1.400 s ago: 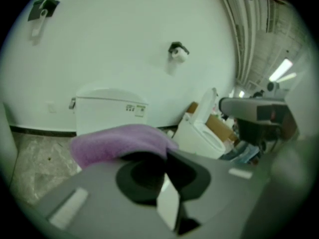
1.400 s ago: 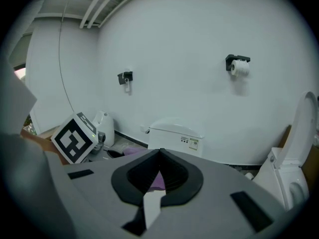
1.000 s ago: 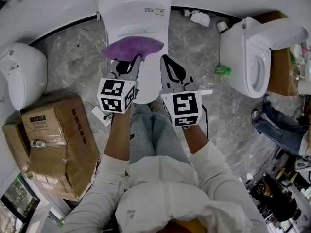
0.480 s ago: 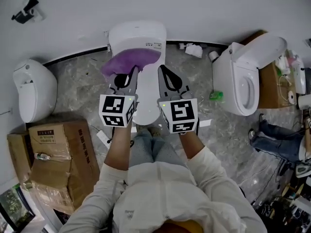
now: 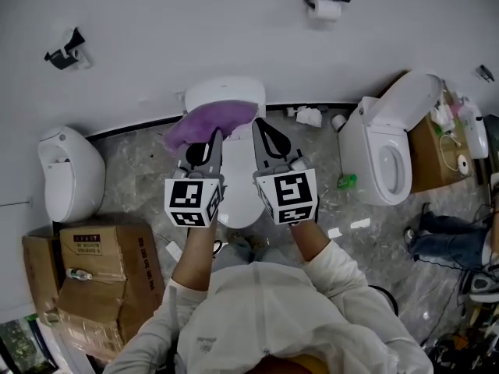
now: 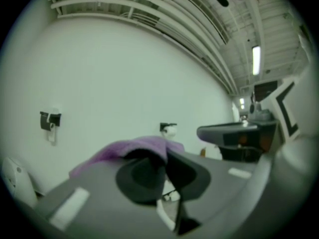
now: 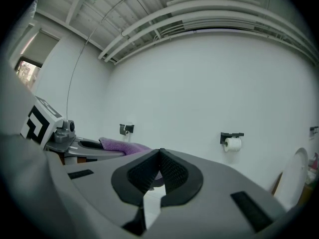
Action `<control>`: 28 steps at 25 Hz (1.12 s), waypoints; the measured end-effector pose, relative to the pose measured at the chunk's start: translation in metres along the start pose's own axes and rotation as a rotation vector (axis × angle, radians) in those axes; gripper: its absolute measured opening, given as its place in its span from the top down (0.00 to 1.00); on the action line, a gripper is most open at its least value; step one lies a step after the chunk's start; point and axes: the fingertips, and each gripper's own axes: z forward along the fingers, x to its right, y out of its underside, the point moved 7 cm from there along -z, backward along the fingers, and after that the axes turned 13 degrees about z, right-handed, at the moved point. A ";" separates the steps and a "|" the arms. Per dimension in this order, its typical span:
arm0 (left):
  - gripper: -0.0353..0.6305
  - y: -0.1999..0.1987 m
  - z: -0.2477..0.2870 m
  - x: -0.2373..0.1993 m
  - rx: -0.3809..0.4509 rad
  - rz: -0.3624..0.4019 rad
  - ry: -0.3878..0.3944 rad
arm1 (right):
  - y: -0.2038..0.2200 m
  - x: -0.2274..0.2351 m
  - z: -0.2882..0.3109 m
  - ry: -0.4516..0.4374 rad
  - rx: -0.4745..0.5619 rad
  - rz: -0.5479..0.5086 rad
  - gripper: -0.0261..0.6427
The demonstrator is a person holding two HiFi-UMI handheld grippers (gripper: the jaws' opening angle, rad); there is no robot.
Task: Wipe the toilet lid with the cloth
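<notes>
In the head view the white toilet (image 5: 236, 179) stands against the wall with its lid down. Both grippers are held side by side above it. My left gripper (image 5: 212, 142) is shut on the purple cloth (image 5: 209, 123), which drapes over its tip and hides the toilet's back left. In the left gripper view the cloth (image 6: 130, 149) lies bunched over the closed jaws of that gripper (image 6: 164, 156). My right gripper (image 5: 262, 128) is shut with nothing in it. In its own view the right gripper (image 7: 159, 154) has its ribbed pads meeting, and the cloth (image 7: 122, 146) shows to the left.
A second toilet (image 5: 382, 162) with its lid raised stands to the right, and another white fixture (image 5: 69, 181) to the left. Cardboard boxes (image 5: 93, 279) fill the lower left. A paper roll holder (image 5: 326, 5) is on the wall. A person's legs (image 5: 444, 244) lie at the right.
Both grippers have lifted up away from the toilet lid, the left one carrying the purple cloth. The head view now takes in more of the wall.
</notes>
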 end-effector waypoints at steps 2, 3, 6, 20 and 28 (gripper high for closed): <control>0.91 -0.009 -0.005 0.001 0.011 0.017 -0.003 | -0.006 -0.003 -0.003 -0.008 0.005 0.009 0.94; 0.91 -0.013 -0.006 0.002 0.017 0.026 -0.002 | -0.007 -0.004 -0.005 -0.010 0.005 0.011 0.94; 0.91 -0.024 -0.007 0.004 0.036 0.049 0.002 | -0.011 -0.007 -0.006 -0.007 0.004 -0.001 0.94; 0.91 -0.015 -0.010 -0.011 0.052 0.074 0.017 | 0.002 -0.024 0.011 0.003 0.009 -0.002 0.94; 0.91 -0.006 -0.007 -0.019 0.041 0.076 0.044 | 0.005 -0.026 0.020 0.012 -0.003 -0.010 0.94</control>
